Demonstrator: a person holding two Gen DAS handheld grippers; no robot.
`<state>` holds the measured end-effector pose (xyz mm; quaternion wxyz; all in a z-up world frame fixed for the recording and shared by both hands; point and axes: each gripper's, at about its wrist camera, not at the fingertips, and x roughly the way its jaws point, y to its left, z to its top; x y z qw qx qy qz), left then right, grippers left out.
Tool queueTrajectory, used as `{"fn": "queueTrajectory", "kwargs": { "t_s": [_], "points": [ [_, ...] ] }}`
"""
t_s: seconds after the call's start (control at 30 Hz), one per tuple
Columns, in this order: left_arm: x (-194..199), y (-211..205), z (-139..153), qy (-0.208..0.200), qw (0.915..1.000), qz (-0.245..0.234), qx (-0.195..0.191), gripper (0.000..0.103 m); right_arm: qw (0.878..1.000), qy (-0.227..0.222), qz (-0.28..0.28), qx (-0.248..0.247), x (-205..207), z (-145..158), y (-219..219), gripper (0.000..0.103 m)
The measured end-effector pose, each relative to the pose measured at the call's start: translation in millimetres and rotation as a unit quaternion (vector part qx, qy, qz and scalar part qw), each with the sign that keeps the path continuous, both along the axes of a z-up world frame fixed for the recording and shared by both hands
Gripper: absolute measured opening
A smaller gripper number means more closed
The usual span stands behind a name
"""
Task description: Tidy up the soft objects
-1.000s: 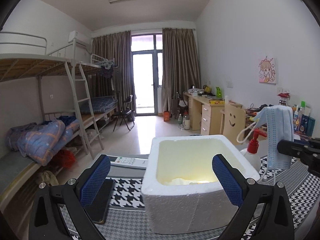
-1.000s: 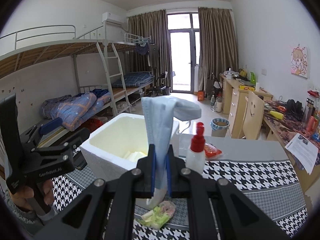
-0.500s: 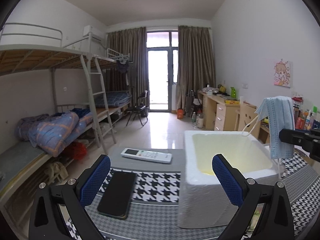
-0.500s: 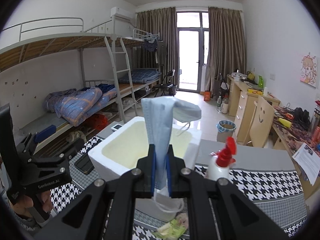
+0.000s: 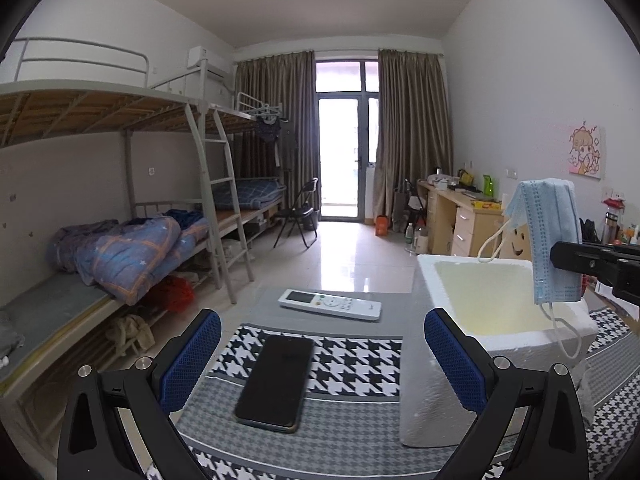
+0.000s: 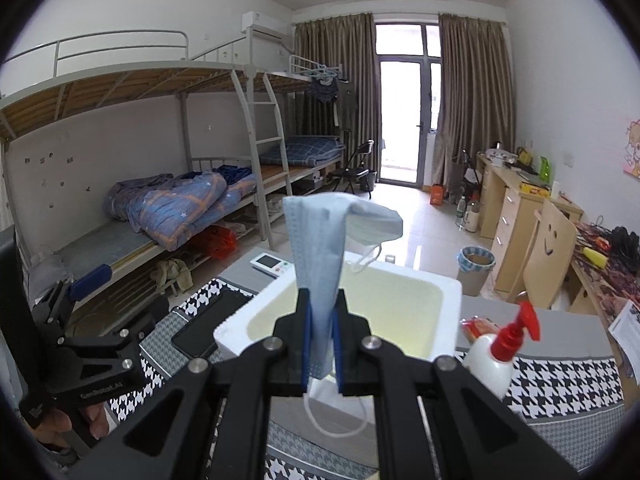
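Between my right gripper's (image 6: 320,346) blue pads sits a pale blue pleated disposable face mask (image 6: 320,256), folded lengthwise and pinched near its lower end, the jaws closed down tight on the fabric. I read its long axis as nearly upright: most of the mask stands above the pads, its top flopping over to the right, with one white ear loop hanging off that flop and another dangling below the jaws. Just beyond and below the pads lies the open white foam box (image 6: 448,292) with its yellowish inside, so the mask is already lined up in front of the cavity. From my left wrist camera the same mask (image 5: 554,240) hangs over the box's (image 5: 428,380) right side, its lower loop drooping across the near rim, and the right gripper's black frame comes in from the right edge. My left gripper (image 5: 322,360) has its jaws spread wide with nothing between them; it looks over a black phone (image 5: 276,384) on the black-and-white houndstooth cloth (image 5: 352,364), a white remote control (image 5: 330,304) further off, and the box to its right. The right hand is clearly the nearer one to the opening. I judge the coming move to be a short advance and dip over the rim before letting go, keeping the trailing loop from catching on the foam edge.
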<state>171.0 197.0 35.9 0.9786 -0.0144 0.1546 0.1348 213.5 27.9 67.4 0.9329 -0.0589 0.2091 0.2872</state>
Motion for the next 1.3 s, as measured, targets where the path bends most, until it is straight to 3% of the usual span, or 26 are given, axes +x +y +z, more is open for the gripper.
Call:
{"fn": "queueTrajectory", "kwargs": {
  "t_s": [0.47,0.5,0.6,0.63,1.3],
  "points": [
    [-4.9,12.6,2.1,-0.010,0.9999,0.002,-0.006,0.102,0.999,0.015,-0.033,-0.018,16.2,-7.0,11.4,0.014],
    [-4.6,12.2,2.9,-0.009,0.9999,0.002,-0.006,0.102,0.999,0.016,-0.033,-0.016,16.1,-7.0,11.1,0.022],
    [-3.9,11.6,3.0,-0.012,0.9999,0.002,-0.007,0.102,0.999,0.006,-0.035,-0.004,11.9,-5.4,8.1,0.082],
    [-3.3,11.5,3.2,-0.011,0.9999,0.003,-0.007,0.102,0.999,0.000,-0.039,0.000,11.2,-4.8,6.3,0.092],
    [-11.5,-21.8,11.4,-0.011,0.9997,-0.022,0.003,0.102,0.999,-0.012,-0.042,0.013,-10.5,5.4,-19.0,0.093]
  ]
}}
